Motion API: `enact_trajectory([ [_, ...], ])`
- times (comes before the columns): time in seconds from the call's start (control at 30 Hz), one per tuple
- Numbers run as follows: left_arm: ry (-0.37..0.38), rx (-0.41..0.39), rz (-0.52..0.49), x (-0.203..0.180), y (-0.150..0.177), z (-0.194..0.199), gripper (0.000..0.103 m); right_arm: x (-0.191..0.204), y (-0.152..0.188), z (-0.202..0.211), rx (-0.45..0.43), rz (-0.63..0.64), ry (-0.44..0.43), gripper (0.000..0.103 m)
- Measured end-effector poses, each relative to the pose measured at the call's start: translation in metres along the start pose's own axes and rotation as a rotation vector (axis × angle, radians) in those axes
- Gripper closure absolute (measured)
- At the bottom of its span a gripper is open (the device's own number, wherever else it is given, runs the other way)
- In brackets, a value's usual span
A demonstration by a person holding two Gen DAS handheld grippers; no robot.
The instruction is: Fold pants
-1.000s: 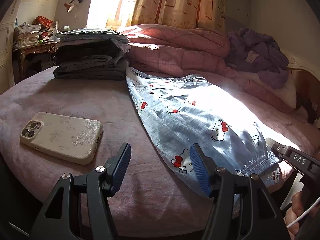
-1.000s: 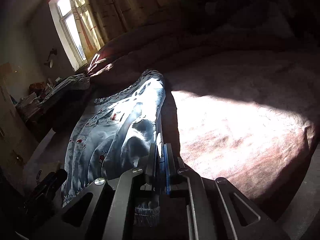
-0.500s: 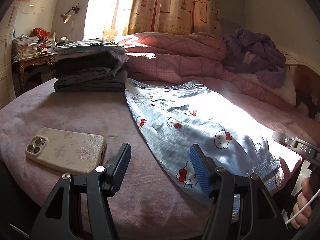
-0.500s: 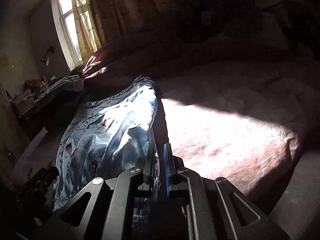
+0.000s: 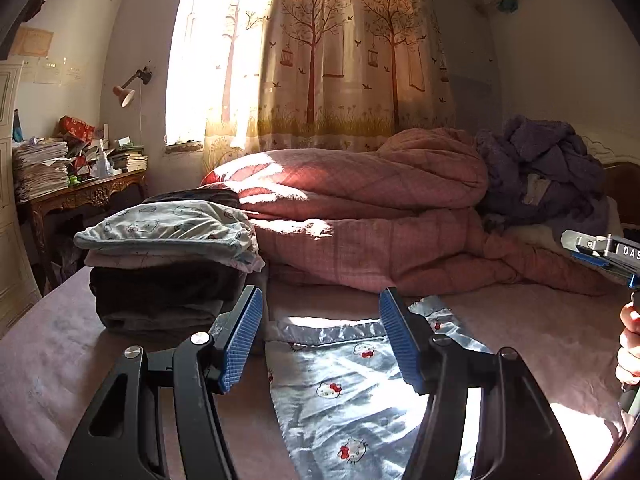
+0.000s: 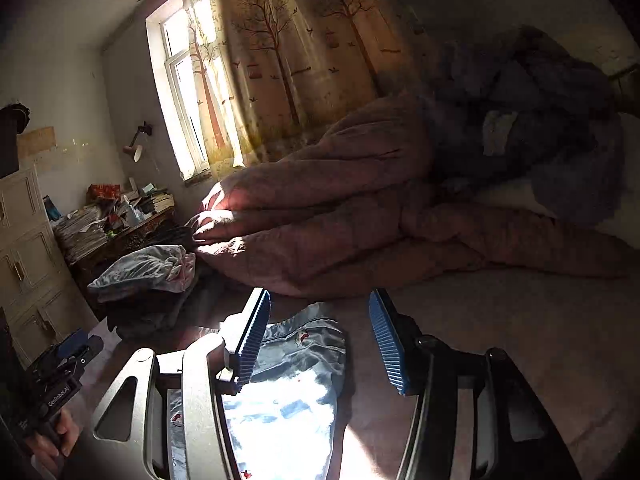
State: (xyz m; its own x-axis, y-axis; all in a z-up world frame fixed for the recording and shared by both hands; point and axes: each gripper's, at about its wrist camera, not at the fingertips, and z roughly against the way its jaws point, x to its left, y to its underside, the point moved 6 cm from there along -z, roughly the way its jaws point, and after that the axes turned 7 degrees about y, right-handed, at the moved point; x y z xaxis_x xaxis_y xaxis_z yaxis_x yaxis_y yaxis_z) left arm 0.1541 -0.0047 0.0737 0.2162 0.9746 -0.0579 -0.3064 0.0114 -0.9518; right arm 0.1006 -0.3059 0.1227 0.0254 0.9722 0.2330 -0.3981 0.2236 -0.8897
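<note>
Light blue pants with a cartoon cat print [image 5: 352,392] lie flat on the pink bed [image 5: 532,332], their far hem near the quilt. My left gripper [image 5: 320,340] is open and empty, just above the far end of the pants. My right gripper [image 6: 316,340] is open and empty too, over the same far end of the pants [image 6: 296,384]. The right gripper also shows at the right edge of the left wrist view [image 5: 600,252]. The left gripper shows at the lower left of the right wrist view [image 6: 68,356].
A stack of folded clothes [image 5: 168,268] stands on the bed left of the pants. A rolled pink quilt [image 5: 380,216] and a purple blanket heap [image 5: 548,176] lie behind. A cluttered wooden desk [image 5: 80,196] stands at the far left.
My right gripper has let go of the waistband and opened. Both grippers have moved forward from the waist end to the far end of the pants. The phone is out of view.
</note>
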Motion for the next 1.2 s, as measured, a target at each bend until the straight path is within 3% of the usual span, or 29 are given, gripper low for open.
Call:
enact_trajectory([
  [0.07,-0.028,-0.023,0.044,0.006,-0.015,-0.024,0.043,0.005,-0.019,-0.036,0.033,-0.026,-0.038,0.049],
  [0.13,-0.027,-0.048,0.103,0.014,-0.023,-0.049,0.043,-0.004,-0.034,-0.073,0.033,-0.113,0.042,0.048],
  [0.27,-0.061,0.016,0.139,0.035,-0.012,-0.098,0.043,-0.01,-0.041,-0.142,0.1,-0.174,0.019,0.048],
  [0.43,-0.052,0.13,0.182,0.061,0.018,-0.135,0.043,-0.008,0.004,-0.209,0.266,-0.124,-0.024,0.048],
  [0.6,-0.028,0.267,0.329,0.085,0.055,-0.158,0.044,-0.007,0.053,-0.252,0.441,-0.131,-0.123,0.048],
  [0.73,-0.037,0.285,0.382,0.097,0.065,-0.16,0.044,-0.002,0.077,-0.265,0.52,-0.134,-0.176,0.049],
  [0.8,-0.062,0.287,0.381,0.099,0.068,-0.161,0.044,-0.003,0.081,-0.269,0.512,-0.145,-0.147,0.061],
  [0.87,-0.081,0.303,0.372,0.102,0.071,-0.163,0.044,-0.005,0.087,-0.272,0.499,-0.139,-0.096,0.065],
  [0.97,-0.075,0.342,0.4,0.106,0.081,-0.169,0.044,-0.003,0.093,-0.274,0.515,-0.106,-0.077,0.095],
  [1.13,-0.071,0.378,0.435,0.113,0.089,-0.167,0.044,-0.018,0.086,-0.271,0.468,-0.1,0.034,0.099],
  [1.2,-0.083,0.397,0.415,0.112,0.091,-0.167,0.044,-0.021,0.087,-0.273,0.484,-0.121,0.011,0.099],
])
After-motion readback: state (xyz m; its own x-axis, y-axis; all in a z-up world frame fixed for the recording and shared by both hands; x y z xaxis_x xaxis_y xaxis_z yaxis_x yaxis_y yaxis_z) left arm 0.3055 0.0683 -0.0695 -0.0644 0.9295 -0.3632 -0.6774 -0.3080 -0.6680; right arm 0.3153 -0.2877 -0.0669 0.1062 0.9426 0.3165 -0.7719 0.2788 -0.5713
